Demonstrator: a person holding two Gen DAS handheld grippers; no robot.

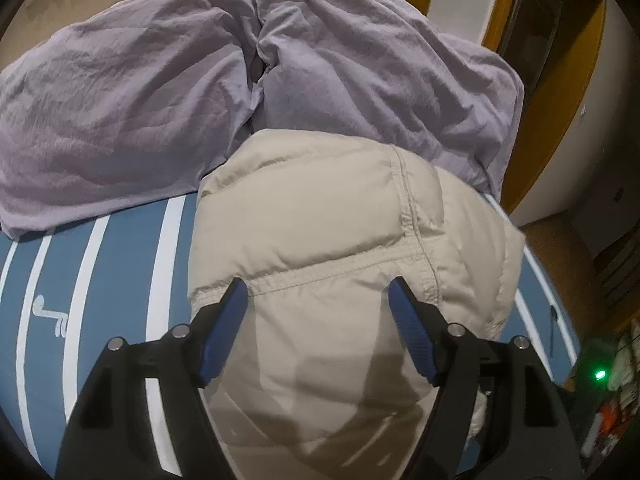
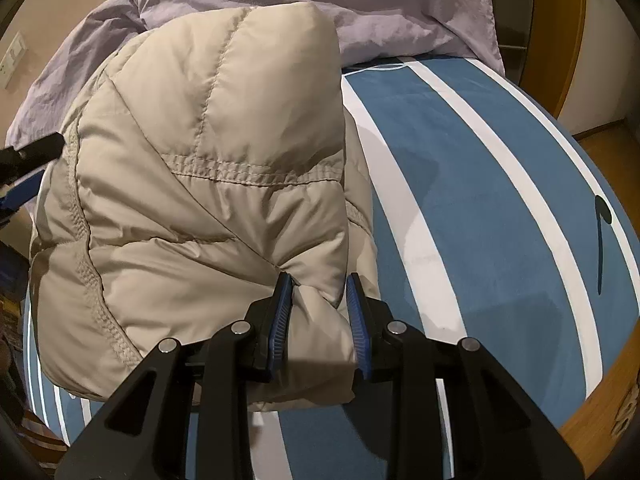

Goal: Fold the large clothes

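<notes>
Currently:

1. Beige puffer jacket (image 2: 200, 184) sits folded into a bulky bundle on the blue-and-white striped bed cover (image 2: 480, 184), its far edge against the rumpled lilac duvet (image 1: 120, 100).
2. Right gripper (image 2: 318, 280): fingers narrowed onto a pinched fold at the jacket's near right corner; fabric bunches between the blue pads (image 2: 280, 312).
3. Left gripper (image 1: 318, 284): fingers spread wide, over the jacket's quilted top with a seam between them. Nothing clamped; contact with the fabric unclear.
4. Wooden floor (image 2: 600, 392) shows past the bed edge.
</notes>
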